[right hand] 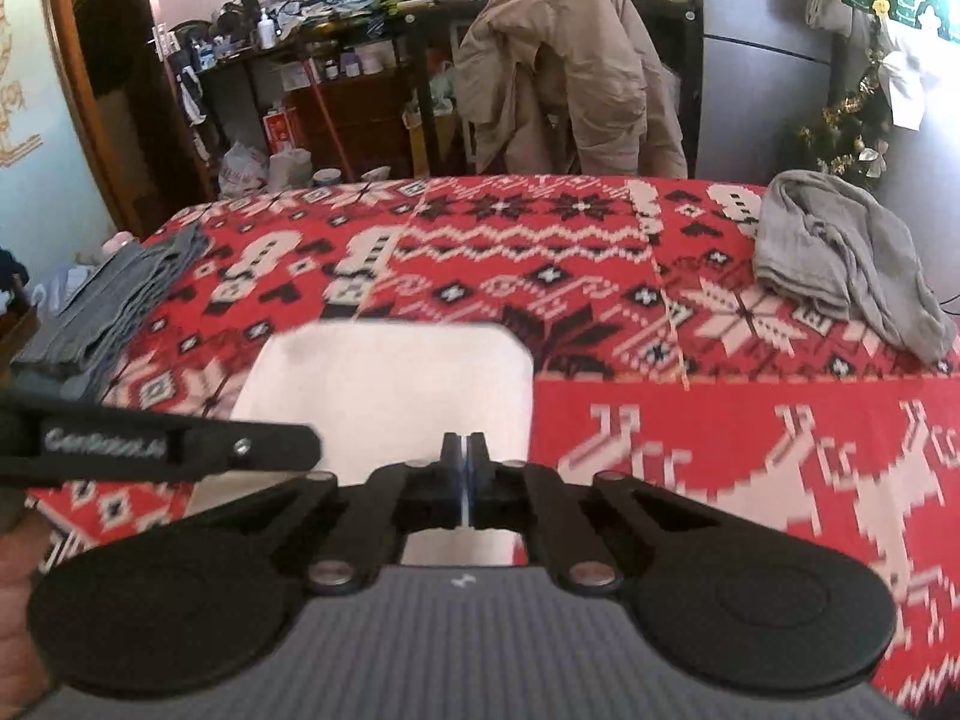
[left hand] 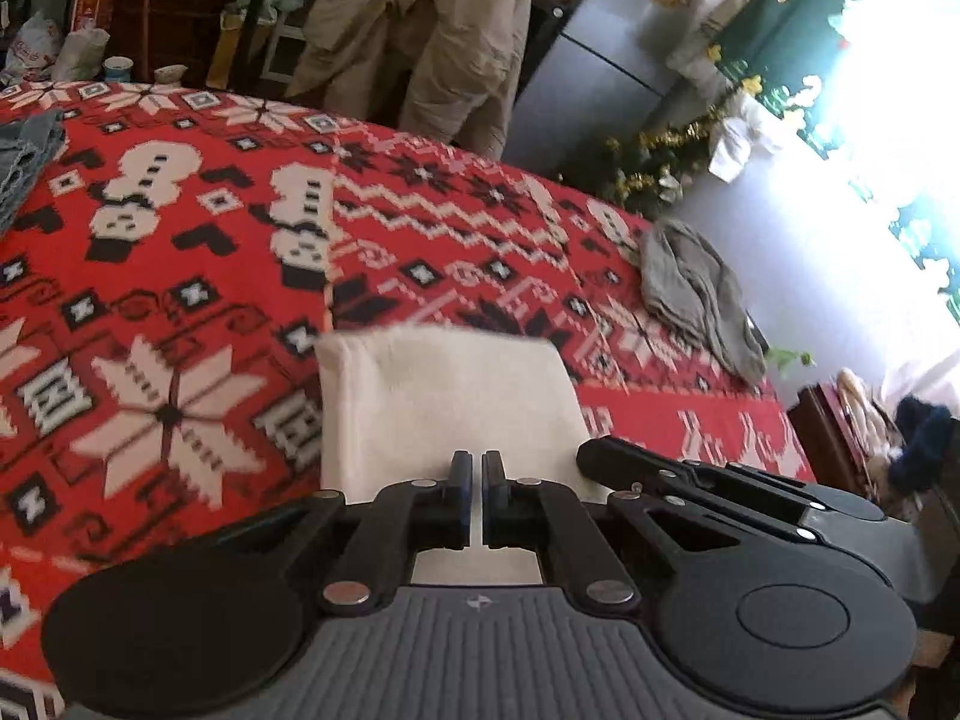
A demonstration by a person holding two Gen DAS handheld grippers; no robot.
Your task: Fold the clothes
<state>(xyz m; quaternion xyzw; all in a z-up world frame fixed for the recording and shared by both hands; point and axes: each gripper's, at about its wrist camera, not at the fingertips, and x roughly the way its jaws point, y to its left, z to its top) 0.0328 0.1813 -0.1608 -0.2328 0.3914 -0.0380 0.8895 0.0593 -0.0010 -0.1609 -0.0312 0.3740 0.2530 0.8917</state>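
Both tools, left (left hand: 477, 461) and right (right hand: 462, 444), apparently pinch the white cloth (left hand: 444, 396).

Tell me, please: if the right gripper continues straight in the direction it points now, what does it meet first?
Most likely the white cloth, which lies directly ahead of the right gripper, whose jaws are shut on its near edge. Beyond the cloth comes the red patterned blanket. Depth is hard to judge through the fisheye.

Red patterned blanket (right hand: 690, 420) covers the work surface. Beyond its far edge: beige jacket (right hand: 564, 72) draped over a chair, cluttered dark shelving (right hand: 336, 60), grey refrigerator (right hand: 762, 60). Tinsel-trimmed greenery (right hand: 852, 132) stands past the far right corner.
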